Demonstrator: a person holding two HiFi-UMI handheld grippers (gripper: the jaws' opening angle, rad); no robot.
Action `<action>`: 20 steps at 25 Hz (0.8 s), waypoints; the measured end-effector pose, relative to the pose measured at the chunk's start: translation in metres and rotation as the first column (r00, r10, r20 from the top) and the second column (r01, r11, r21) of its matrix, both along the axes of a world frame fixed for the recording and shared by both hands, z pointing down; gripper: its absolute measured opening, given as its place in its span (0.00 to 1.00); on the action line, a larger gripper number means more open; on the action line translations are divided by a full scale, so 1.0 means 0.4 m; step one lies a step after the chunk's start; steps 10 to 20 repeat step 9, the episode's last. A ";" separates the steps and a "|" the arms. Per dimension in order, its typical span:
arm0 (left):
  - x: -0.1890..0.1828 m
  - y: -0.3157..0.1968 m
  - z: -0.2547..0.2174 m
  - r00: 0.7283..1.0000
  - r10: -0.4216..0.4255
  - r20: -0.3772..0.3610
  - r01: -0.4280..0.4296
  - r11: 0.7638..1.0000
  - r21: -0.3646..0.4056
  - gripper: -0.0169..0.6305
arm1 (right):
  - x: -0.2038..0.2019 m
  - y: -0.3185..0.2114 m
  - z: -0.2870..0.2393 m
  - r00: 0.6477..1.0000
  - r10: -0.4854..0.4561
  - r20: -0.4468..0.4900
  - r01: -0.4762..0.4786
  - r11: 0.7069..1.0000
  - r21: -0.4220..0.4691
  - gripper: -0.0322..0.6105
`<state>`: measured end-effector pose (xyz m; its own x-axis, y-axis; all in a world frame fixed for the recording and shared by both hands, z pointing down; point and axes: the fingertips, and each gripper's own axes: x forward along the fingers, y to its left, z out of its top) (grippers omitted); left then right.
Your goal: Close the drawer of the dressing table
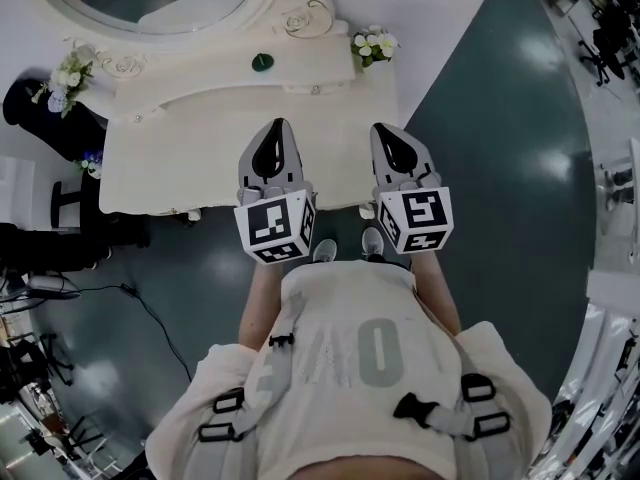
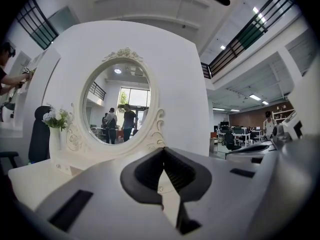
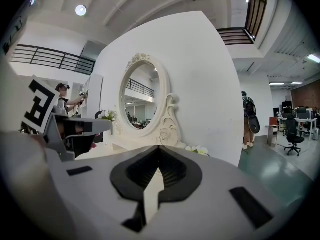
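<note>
Left claw (image 1: pixel 277 130), right claw (image 1: pixel 386 131): jaws together, empty, above table (image 1: pixel 170 163) front edge. No drawer seen protruding; task judged done, or drawer hidden.

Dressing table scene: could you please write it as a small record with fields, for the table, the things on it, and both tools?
table: white dressing table, oval mirror at its back
on table: left flowers; right flowers; small green item near the mirror
left tool: shut, nothing between the jaws, over the table's front part
right tool: shut, nothing held, beside the left tool
drawer: front not in view; cannot tell open or closed
</note>
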<state>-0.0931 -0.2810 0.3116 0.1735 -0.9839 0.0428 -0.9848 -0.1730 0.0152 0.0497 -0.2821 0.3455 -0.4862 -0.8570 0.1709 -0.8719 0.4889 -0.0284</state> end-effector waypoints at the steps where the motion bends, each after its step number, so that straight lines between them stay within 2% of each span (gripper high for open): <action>1: -0.002 0.001 -0.001 1.000 -0.003 -0.001 0.003 1.000 0.004 0.06 | -0.003 0.000 -0.001 1.000 -0.003 -0.001 0.003 1.000 0.001 0.06; 20: -0.014 0.006 0.009 1.000 -0.015 0.001 0.015 1.000 0.000 0.05 | -0.012 -0.001 0.009 1.000 -0.009 -0.010 0.009 1.000 -0.003 0.06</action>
